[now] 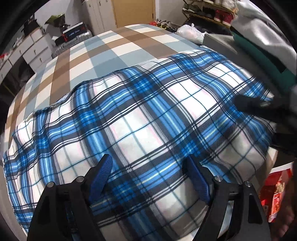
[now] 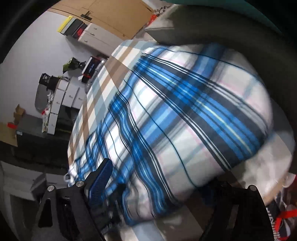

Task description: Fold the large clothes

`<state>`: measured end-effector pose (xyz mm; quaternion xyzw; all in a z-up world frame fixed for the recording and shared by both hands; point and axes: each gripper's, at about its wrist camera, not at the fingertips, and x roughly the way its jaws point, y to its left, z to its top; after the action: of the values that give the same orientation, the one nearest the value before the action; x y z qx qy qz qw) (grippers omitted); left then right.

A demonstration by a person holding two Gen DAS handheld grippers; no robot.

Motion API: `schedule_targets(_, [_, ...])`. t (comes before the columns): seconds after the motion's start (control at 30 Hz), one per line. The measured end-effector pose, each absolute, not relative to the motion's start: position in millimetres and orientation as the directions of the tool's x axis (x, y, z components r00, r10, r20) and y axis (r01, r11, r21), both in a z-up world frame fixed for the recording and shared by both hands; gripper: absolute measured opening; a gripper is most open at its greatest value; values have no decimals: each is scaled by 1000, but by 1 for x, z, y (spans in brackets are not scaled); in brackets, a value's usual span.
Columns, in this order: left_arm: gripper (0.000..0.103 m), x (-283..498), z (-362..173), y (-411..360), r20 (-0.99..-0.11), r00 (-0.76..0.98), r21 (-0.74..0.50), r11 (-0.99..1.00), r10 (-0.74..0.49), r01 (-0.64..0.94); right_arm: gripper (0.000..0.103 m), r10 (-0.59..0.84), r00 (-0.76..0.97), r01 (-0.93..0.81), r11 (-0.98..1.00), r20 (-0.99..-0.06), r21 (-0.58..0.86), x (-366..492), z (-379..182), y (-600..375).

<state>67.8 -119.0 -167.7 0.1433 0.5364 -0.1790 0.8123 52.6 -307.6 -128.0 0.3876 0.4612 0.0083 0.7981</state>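
A large blue, white and black plaid cloth [image 1: 141,118] lies spread and rumpled on a bed with a brown, pale-blue and white checked sheet [image 1: 104,48]. My left gripper [image 1: 149,176] hovers just above the cloth's near part, its blue pads [image 1: 101,176] wide apart and gripping nothing. The black frame of the other gripper [image 1: 259,109] sits at the cloth's right edge. The right wrist view is blurred. There the plaid cloth [image 2: 185,111] bulges up between the jaws of my right gripper [image 2: 159,185]. Its left pad [image 2: 102,178] stands free of the fabric, and a fold hides the right finger.
Folded grey and green clothes [image 1: 259,42] are piled at the bed's right side. White drawers [image 1: 35,50], a suitcase [image 1: 74,44] and a shoe rack [image 1: 209,13] stand beyond the bed. A red box [image 1: 278,189] and a hand [image 1: 285,222] show at the lower right.
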Motion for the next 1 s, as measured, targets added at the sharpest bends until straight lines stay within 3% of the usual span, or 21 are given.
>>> schedule_targets(0.07, [79, 67, -158, -106, -914, 388, 59, 906, -120, 419, 52, 319, 597, 312, 753, -736, 579, 56, -126, -300])
schedule_targets(0.1, [79, 66, -155, -102, -905, 413, 84, 912, -99, 403, 32, 280, 604, 292, 794, -747, 534, 57, -124, -296])
schedule_targets(0.13, [79, 64, -153, -96, -895, 440, 118, 914, -70, 387, 26, 251, 620, 257, 830, -743, 495, 57, -122, -293])
schedule_targets(0.3, [80, 74, -175, -86, -915, 398, 100, 924, -60, 369, 16, 296, 646, 223, 808, -703, 545, 54, -129, -302])
schedule_targets(0.5, [80, 83, -175, -104, -908, 410, 93, 916, -82, 390, 8, 172, 731, -12, 971, -660, 240, 47, -75, -261])
schedule_targets(0.63, [80, 88, -174, -131, -901, 403, 47, 888, -160, 457, 6, 89, 790, -124, 992, -606, -16, 35, -47, -237])
schedule_targets(0.77, [80, 104, -169, -147, -883, 348, -99, 849, -316, 519, 4, 31, 839, -137, 978, -543, -156, 26, -28, -230])
schedule_targets(0.87, [79, 107, -142, -128, -856, 308, -245, 850, -415, 466, 4, -8, 856, -120, 970, -517, -213, 28, -14, -235])
schedule_targets(1.0, [79, 93, -132, -106, -888, 383, -50, 882, -253, 468, 3, -21, 851, -129, 960, -525, -248, 37, -11, -242])
